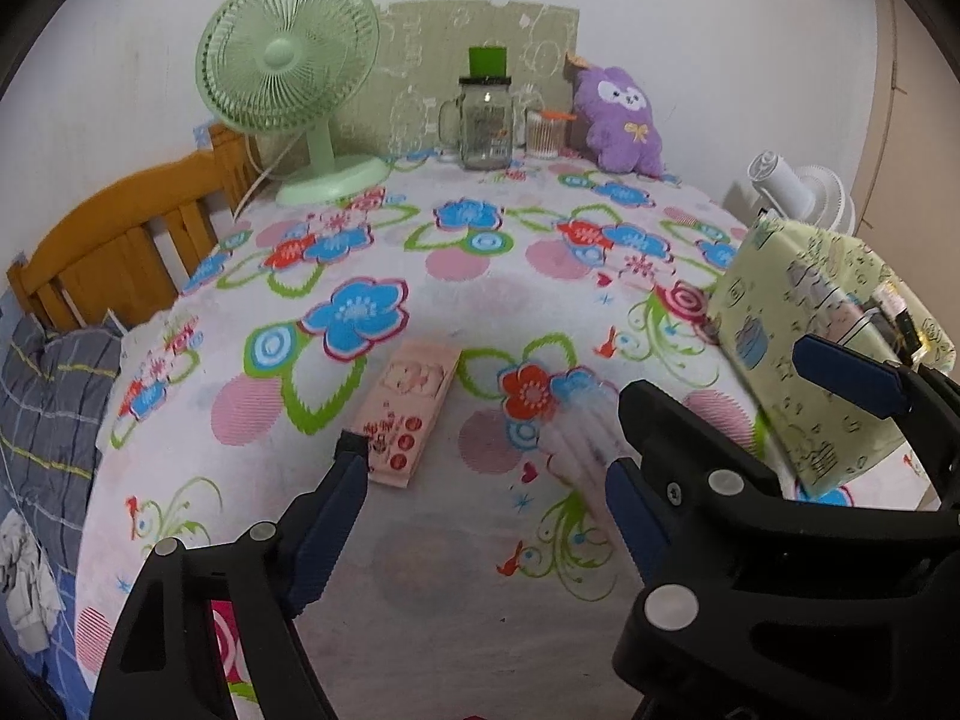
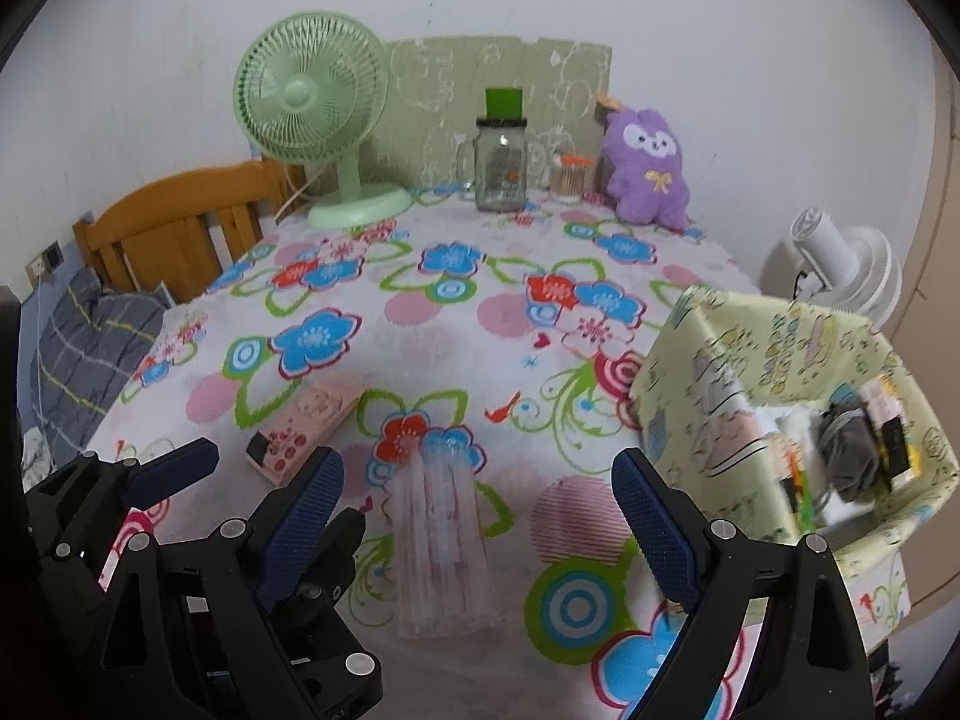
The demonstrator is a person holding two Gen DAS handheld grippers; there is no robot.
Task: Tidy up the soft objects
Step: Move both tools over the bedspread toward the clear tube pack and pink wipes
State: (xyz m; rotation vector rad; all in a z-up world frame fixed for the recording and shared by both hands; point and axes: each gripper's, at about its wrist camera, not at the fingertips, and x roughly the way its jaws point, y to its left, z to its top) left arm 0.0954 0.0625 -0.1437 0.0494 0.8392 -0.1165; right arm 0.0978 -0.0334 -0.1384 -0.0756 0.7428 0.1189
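While both grippers hang over the near part of the bench (image 2: 420,324) with nothing in them, the sorting looks barely begun. Two soft packs lie loose on the flowered cloth: a pink tissue pack (image 1: 403,414) and, just right of it and apart from it, a clear wrapped pack (image 2: 443,540) with pink print. The left gripper (image 1: 483,516) has its fingers spread fairly wide, the tissue pack's near end beside its left finger and the clear pack's edge by the right one, neither touched. The right gripper (image 2: 477,516) stands wide open with the clear pack lying between its fingers, unpinched.

At the bench's right edge sits a yellow-green patterned box (image 2: 762,360), open on top and already holding a grey bundle and some small packets; I judge it the likely home for the loose packs. A purple plush toy (image 2: 648,165) sits far back against the wall beside a glass jar (image 2: 501,165), well apart from the box. So two packs, perhaps the plush too, remain to be put away
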